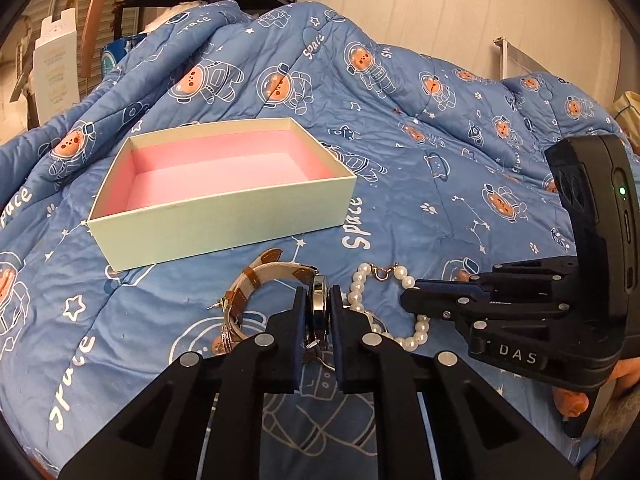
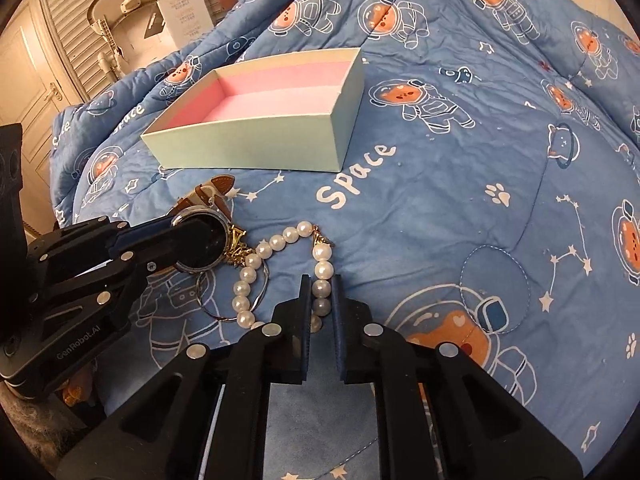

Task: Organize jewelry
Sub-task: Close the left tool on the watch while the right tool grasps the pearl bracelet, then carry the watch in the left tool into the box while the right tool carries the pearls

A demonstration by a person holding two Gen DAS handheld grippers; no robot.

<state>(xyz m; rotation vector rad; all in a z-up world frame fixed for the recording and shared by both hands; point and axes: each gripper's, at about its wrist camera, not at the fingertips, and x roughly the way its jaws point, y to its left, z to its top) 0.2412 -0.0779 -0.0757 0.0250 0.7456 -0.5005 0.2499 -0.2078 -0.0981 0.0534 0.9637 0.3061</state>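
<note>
Left gripper (image 1: 318, 300) jaws clamped on watch (image 1: 318, 308); right gripper (image 2: 321, 294) jaws pinching pearl bracelet (image 2: 256, 276); box (image 1: 224, 216) beside, on quilt (image 1: 420, 200).

In the left wrist view, the round silver-cased watch (image 1: 319, 307) shows only its edge between the black finger pads (image 1: 299, 320); its dial cannot be read. The white pearl bracelet (image 1: 416, 330) vanishes behind the other black gripper (image 1: 408, 300) at centre right. In the right wrist view, the thin silver ring (image 2: 240, 300) and gold chain (image 2: 237, 254) lie partly under pearls, their shapes unclear. The white cardboard carton (image 2: 182, 4) at upper left carries print too small to read.
</note>
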